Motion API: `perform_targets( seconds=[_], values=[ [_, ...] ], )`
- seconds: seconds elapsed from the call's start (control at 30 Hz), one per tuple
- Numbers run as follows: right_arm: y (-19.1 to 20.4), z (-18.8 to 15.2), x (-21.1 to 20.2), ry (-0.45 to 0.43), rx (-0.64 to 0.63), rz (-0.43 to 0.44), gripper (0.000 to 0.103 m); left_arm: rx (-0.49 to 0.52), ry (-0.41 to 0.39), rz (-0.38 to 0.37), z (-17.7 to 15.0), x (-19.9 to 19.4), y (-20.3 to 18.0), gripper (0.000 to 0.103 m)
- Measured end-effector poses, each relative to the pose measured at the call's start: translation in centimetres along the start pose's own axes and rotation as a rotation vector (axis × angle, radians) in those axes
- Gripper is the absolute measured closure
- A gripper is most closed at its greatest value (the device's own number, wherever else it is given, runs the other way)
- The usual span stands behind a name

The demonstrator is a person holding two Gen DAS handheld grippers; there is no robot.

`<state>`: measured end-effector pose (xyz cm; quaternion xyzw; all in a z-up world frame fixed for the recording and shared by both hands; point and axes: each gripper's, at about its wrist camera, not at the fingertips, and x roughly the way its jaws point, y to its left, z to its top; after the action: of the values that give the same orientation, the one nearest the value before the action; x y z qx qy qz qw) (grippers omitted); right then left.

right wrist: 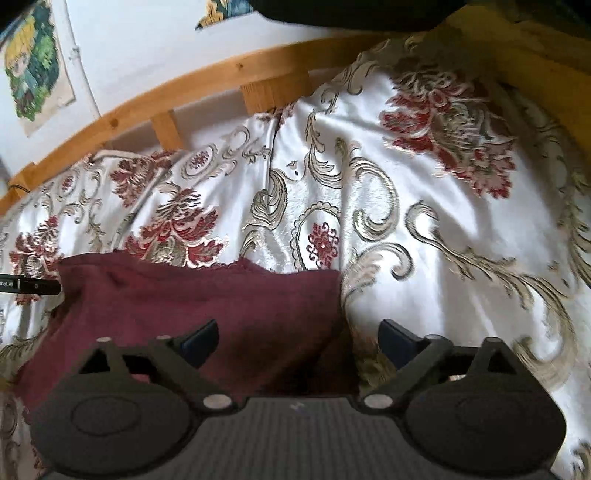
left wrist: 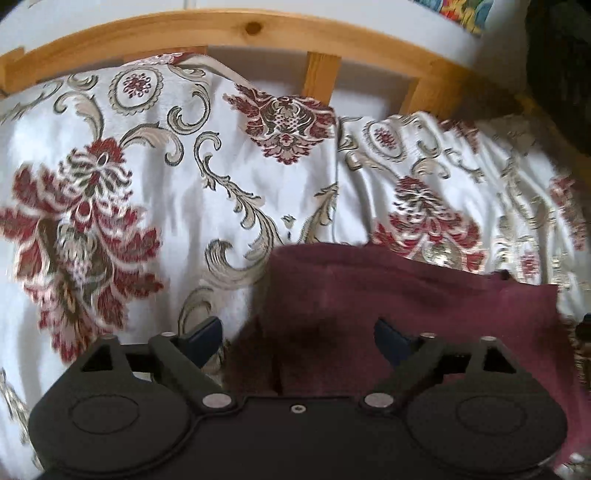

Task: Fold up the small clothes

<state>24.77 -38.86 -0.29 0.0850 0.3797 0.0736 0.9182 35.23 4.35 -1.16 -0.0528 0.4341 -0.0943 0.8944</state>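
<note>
The left gripper (left wrist: 297,338) stands wide open over the left edge of the maroon cloth (left wrist: 406,295), holding nothing. The right gripper (right wrist: 299,338) is also wide and empty, at its right edge. Beyond lies free bedspread (right wrist: 424,184), then the wooden bed rail (left wrist: 221,31).

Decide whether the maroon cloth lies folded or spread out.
Probably folded: the maroon cloth lies as a compact block with straight edges on the bedspread. Layers are not clearly visible.
</note>
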Motion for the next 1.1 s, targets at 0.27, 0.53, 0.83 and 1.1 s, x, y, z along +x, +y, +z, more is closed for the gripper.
perform_targets(
  seconds=[0.27,0.53,0.83,1.1],
  values=[
    [1.3,-7.9,-8.0,-0.157,0.022,0.051,0.000,-0.005,-0.083,-0.073,-6.6,-4.5,-0.5,0.001],
    [1.4,-11.6,-8.7,-0.219,0.138,0.107,0.018,0.016,-0.113,-0.124,-11.3,-7.0,-1.9,0.005],
    [0.7,-12.4,-6.1,-0.171,0.218,0.114,0.070,-0.235,-0.045,-0.151,-12.3,-5.2,0.4,0.074],
    [1.3,-14.3,-6.1,-0.124,0.210,0.113,0.092,-0.311,-0.071,-0.126,-14.8,-5.6,1.6,0.096]
  ],
)
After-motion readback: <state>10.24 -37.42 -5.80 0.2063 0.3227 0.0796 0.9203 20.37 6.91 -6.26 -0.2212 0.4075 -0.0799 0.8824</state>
